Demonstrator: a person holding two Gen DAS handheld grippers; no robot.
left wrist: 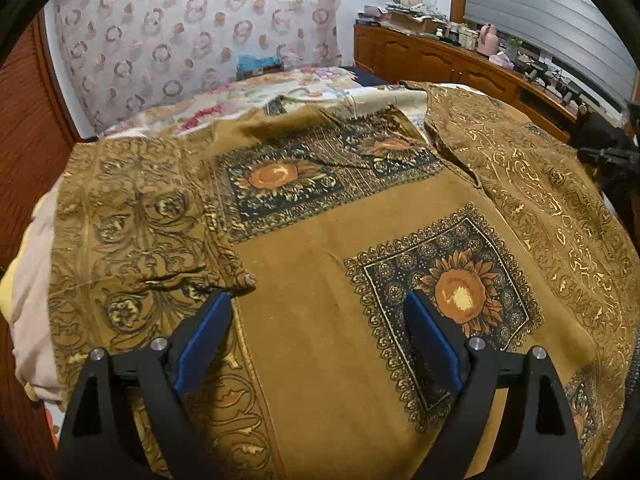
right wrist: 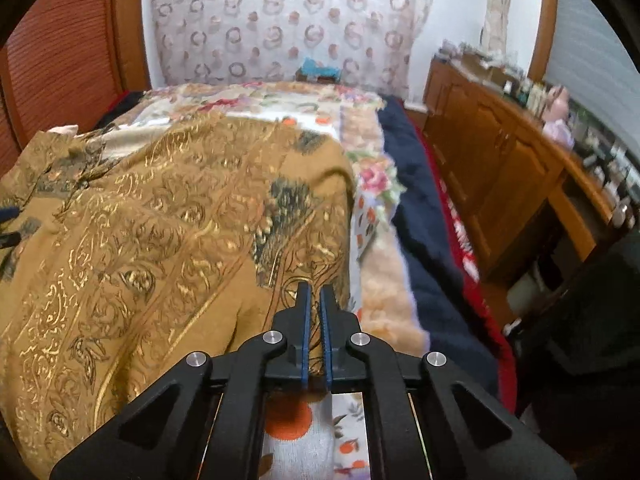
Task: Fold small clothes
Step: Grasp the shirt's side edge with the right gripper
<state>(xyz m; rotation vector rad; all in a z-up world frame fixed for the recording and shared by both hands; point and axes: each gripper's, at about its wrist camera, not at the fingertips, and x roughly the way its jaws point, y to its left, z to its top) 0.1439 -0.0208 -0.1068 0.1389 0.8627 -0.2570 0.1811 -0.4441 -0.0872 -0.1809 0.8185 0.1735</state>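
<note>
Garment [left wrist: 320,264] edge pinched in right tongs [right wrist: 316,292]; left tongs [left wrist: 320,312] wide above it.

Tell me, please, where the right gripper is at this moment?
In the right wrist view, the right gripper sits low at centre, jaws nearly closed on the edge of the brown patterned garment, beside the floral bedspread on its right.
</note>
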